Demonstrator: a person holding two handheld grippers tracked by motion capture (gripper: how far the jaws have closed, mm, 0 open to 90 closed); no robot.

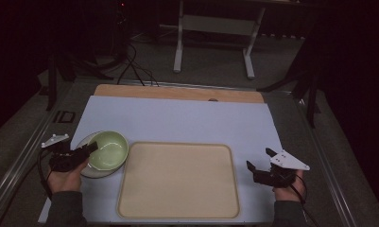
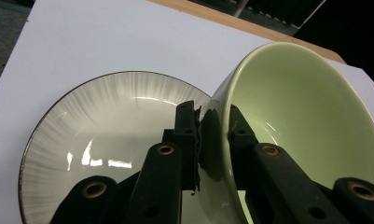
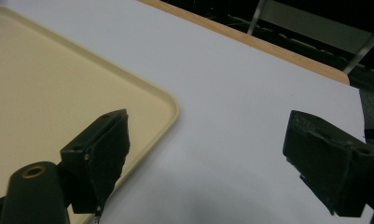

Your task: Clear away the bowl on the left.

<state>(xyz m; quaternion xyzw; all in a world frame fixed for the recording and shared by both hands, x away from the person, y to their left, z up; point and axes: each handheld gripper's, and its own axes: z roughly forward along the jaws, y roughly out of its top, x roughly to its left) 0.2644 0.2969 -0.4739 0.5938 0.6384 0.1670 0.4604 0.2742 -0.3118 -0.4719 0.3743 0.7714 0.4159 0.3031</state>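
Green bowl (image 1: pixel 108 150) sits at the left of the high view, tilted, with its rim clamped by my left gripper (image 1: pixel 85 152); in the left gripper view the bowl (image 2: pixel 306 126) fills the right half of the frame and the two black jaws pinch its wall, one inside and one outside. Under and just left of the bowl I see a pale plate (image 1: pixel 86 170) with a dark rim, its ribbed face taking up the lower left of the left gripper view (image 2: pixel 100 135). Just right of the bowl, in the lower middle of the high view, lies a beige tray (image 1: pixel 177 208), bare on top. All of this rests on a white mat (image 1: pixel 177 118) over the table. My right gripper (image 1: pixel 258 163) hovers at the lower right, beside the tray's right edge, jaws spread wide with nothing between them; the right gripper view shows the tray corner (image 3: pixel 142 93) at left and the mat (image 3: pixel 250 93) between the jaws.
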